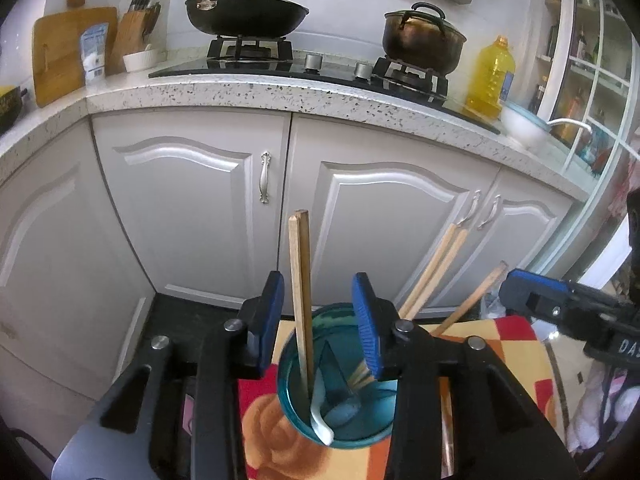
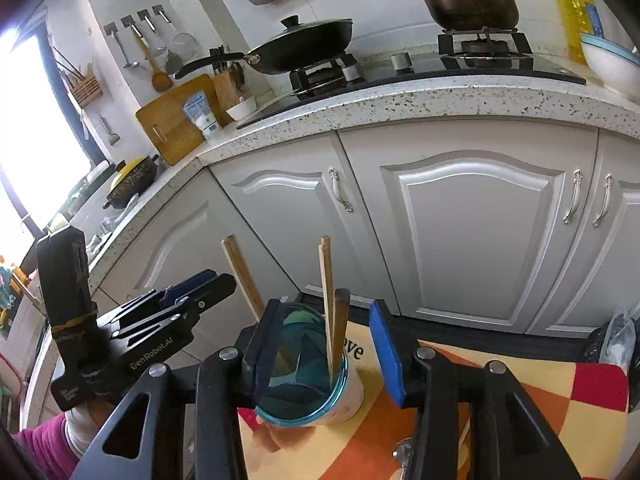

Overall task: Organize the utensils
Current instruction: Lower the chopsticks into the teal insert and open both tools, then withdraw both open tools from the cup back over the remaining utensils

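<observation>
We hold both grippers over a teal-rimmed round utensil cup (image 1: 340,408) standing on an orange, red and yellow patterned cloth (image 1: 516,344). Our left gripper (image 1: 320,320) is released, its blue pads either side of an upright pair of wooden chopsticks (image 1: 301,280) in the cup. Our right gripper (image 2: 320,344) is also spread wide around the cup. A white spoon (image 1: 322,420) rests inside.

A patterned cloth (image 1: 516,344) in red, orange and cream squares covers the surface. The teal-rimmed cup (image 1: 340,436) stands directly on it, upright, with a printed rose (image 1: 276,428) just left of the cup's base and printed lettering (image 2: 357,351) beside it.
</observation>
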